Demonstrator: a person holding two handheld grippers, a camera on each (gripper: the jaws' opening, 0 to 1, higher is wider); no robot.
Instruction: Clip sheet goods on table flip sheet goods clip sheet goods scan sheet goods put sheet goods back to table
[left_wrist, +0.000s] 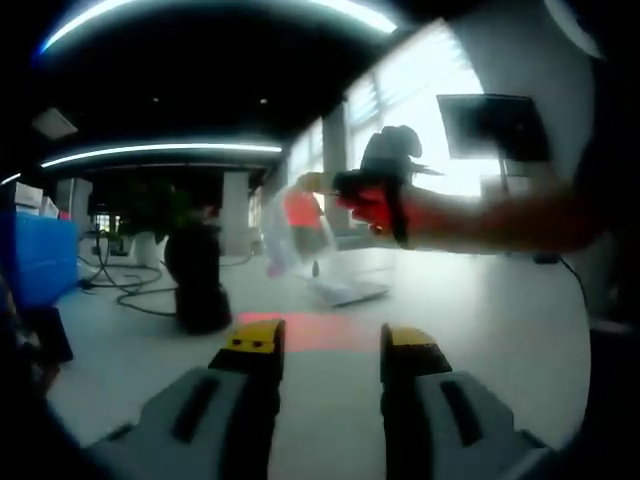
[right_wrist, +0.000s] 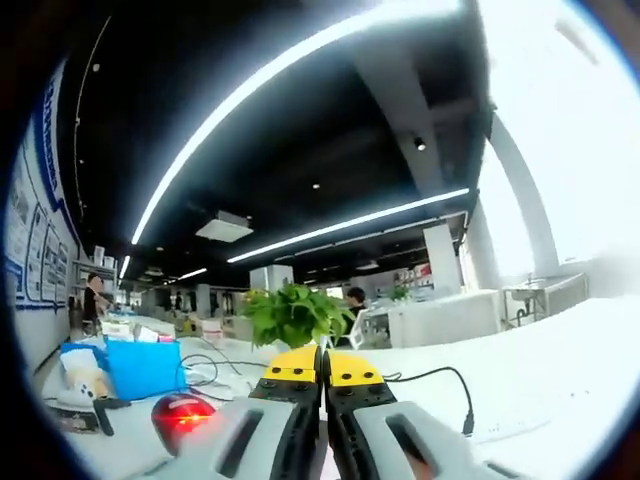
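Above the white surface (left_wrist: 480, 300), in the left gripper view, the left tongs (left_wrist: 330, 345) stand wide apart with nothing between the yellow tips. Ahead of them a clear sheet goods packet with an orange patch (left_wrist: 297, 228) hangs in the air, a blurred hand (left_wrist: 385, 200) just beside it. A dark scanner (left_wrist: 197, 275) stands on the surface, a red glow (left_wrist: 285, 330) before it. In the right gripper view the right tongs (right_wrist: 321, 368) are pressed together; whether they pinch anything I cannot tell
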